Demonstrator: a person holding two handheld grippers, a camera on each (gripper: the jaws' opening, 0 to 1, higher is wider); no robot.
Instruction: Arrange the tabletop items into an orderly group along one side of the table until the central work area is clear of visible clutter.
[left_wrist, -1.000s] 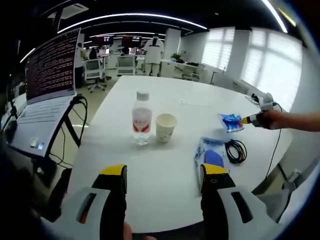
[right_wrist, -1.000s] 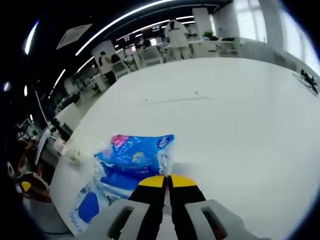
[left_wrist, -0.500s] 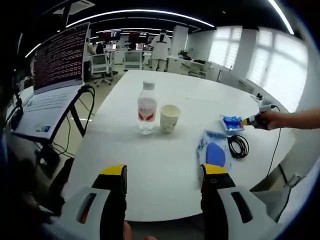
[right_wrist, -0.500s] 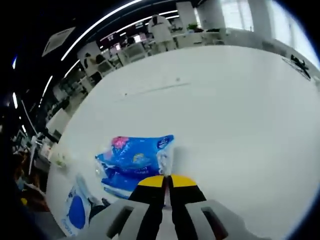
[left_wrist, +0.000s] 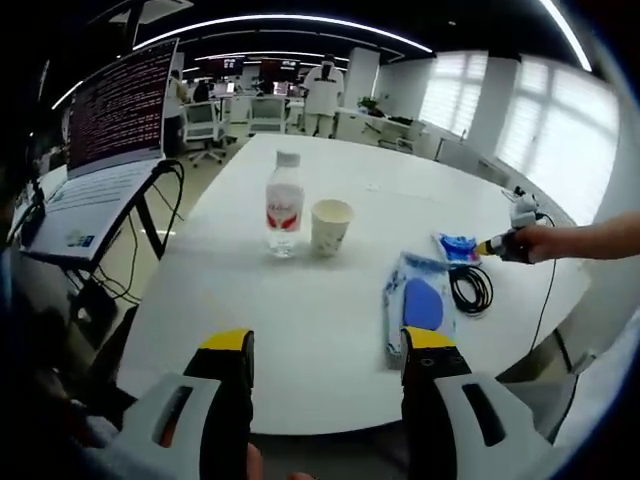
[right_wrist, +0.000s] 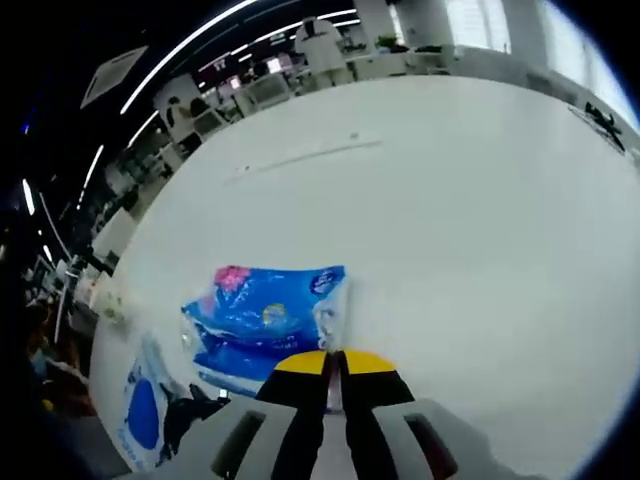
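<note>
My left gripper (left_wrist: 328, 346) stands open over the near edge of the white round table (left_wrist: 250, 300), with nothing between its jaws. Ahead of it stand a water bottle (left_wrist: 283, 217) and a paper cup (left_wrist: 330, 226), side by side. A large blue-and-white packet (left_wrist: 414, 308) lies to the right, next to a coiled black cable (left_wrist: 470, 289). Past them my right gripper (left_wrist: 497, 246) holds a small blue packet (left_wrist: 457, 247). In the right gripper view the right gripper (right_wrist: 334, 361) is shut on the edge of that small blue packet (right_wrist: 262, 320), which lies on the table (right_wrist: 450, 200).
An open laptop (left_wrist: 112, 130) sits on a stand off the table's left side, with cables hanging below. The large packet (right_wrist: 140, 425) and the black cable (right_wrist: 190, 410) lie left of the right gripper. Office desks, chairs and people stand far behind.
Both cameras have shifted a little. The right gripper keeps its hold on the small blue packet, and the cable has come into its view. The bottle, cup and large packet have not moved.
</note>
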